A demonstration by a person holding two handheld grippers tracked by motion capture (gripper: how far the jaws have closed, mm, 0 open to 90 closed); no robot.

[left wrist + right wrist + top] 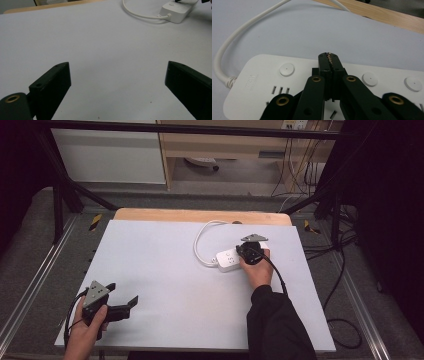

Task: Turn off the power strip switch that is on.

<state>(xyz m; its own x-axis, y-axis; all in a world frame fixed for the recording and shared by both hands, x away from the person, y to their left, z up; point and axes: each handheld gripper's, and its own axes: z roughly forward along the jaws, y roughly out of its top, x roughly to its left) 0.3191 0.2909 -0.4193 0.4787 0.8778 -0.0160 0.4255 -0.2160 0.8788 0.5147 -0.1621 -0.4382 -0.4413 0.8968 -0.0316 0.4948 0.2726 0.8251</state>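
A white power strip (227,260) with round buttons lies on the white tabletop (165,275) right of centre, and its white cable (200,241) loops off to the far left. My right gripper (246,254) points down onto the strip. In the right gripper view its jaws are pressed together, and the right gripper (328,57) has its tips over the power strip (262,80) between two buttons; whether they touch it is unclear. My left gripper (122,293) rests near the front left corner, and the left gripper (117,67) is wide open over bare table, far from the power strip (175,11).
A wooden board edge (200,215) runs along the table's far side. Black frame bars (60,195) and dark cables (345,270) flank the table. A black cable (277,272) trails from the right gripper over the sleeve.
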